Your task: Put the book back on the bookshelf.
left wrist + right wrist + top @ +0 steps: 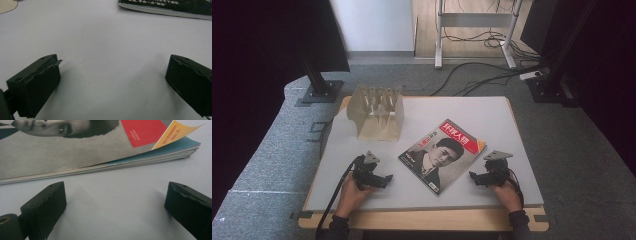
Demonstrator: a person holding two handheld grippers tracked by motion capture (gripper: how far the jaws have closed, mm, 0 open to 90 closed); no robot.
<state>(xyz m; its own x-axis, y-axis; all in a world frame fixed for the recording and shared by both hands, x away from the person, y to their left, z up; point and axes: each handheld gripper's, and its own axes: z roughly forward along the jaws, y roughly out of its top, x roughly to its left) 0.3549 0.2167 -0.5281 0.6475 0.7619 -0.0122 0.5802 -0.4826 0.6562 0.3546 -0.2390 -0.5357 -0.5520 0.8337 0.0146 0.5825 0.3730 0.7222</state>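
At counter (512,115) centre lies a magazine (443,155): light, floppy, slick-covered; grasp its 3 o'clock page edge. Left hand-held gripper (386,177) and right hand-held gripper (473,177) flank it, jaws spread, empty.

We see both forearms coming in from the bottom of the high view, dark sleeves at the wrists. Left hand (352,192) holds the left gripper (384,179) low and roughly level, jaws pointing right, spread wide with nothing between them. Right hand (504,192) holds the right gripper (473,177) low too, jaws pointing left, also wide apart and empty. A cable trails back along each forearm.
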